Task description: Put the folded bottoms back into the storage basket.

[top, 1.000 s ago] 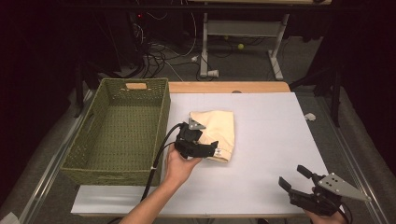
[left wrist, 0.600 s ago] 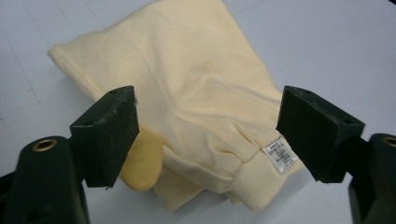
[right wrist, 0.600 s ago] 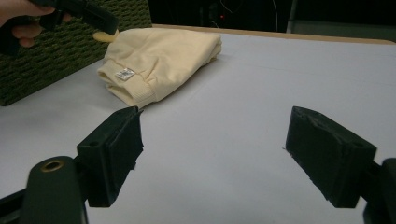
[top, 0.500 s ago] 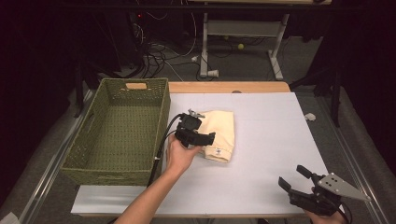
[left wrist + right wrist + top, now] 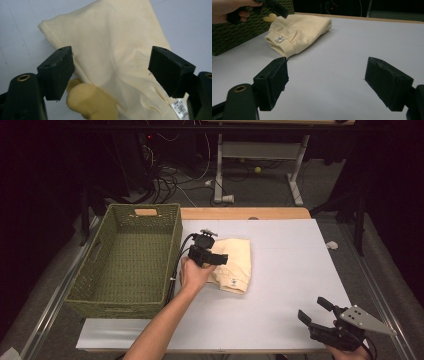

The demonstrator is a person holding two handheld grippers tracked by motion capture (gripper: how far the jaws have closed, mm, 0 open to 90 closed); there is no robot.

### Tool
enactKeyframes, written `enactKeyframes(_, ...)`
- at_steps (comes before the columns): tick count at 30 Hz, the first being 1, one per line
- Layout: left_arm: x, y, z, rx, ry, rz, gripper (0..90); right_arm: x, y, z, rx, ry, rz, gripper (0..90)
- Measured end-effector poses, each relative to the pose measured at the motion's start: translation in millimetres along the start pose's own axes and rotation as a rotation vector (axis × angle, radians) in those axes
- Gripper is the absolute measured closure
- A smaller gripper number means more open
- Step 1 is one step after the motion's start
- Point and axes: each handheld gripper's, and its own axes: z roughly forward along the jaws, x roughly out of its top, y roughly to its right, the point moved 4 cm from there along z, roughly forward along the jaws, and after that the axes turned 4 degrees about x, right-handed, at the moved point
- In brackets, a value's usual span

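Right now my left gripper (image 5: 216,259) hangs just above the folded cream garment (image 5: 234,263), its jaws spread wide. In the left gripper view the cloth (image 5: 117,57) lies between and below the two black pads, one pad over the folded edge at the left and the other above the side that carries a small white label (image 5: 180,108); I cannot tell whether either pad touches the fabric. A rounded yellow bit (image 5: 91,102) shows low in that view, just under the edge of the cloth.

The garment lies on the white bench (image 5: 295,270), near its middle and just beside the green woven basket (image 5: 127,262), which stands at the left with its inside bare. My left hand (image 5: 194,274) grips the tool at the garment's basket side.

My right gripper (image 5: 314,314) sits low at the near right corner of the bench, well apart from the garment, with its jaws spread too. From the right gripper view the jaws frame bare bench top (image 5: 352,45), and the garment (image 5: 298,31) lies farther off with its label (image 5: 279,38) facing this way.
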Motion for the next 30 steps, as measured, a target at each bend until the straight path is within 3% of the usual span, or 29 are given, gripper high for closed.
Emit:
enactKeyframes(15,3.1,-11.2,19.0,0.027,-0.075,-0.048,17.5,-0.1,-0.3,-0.2,0.002,-0.002,-0.002,19.6)
enactKeyframes(22,-1.6,-14.9,32.3,0.028,-0.142,-0.058,16.5,-0.2,-0.5,0.1,0.007,-0.003,0.000,19.6)
enactKeyframes(30,-5.2,-14.9,42.8,-0.020,-0.179,-0.087,15.6,-0.4,-0.8,0.5,0.009,-0.007,-0.005,19.6)
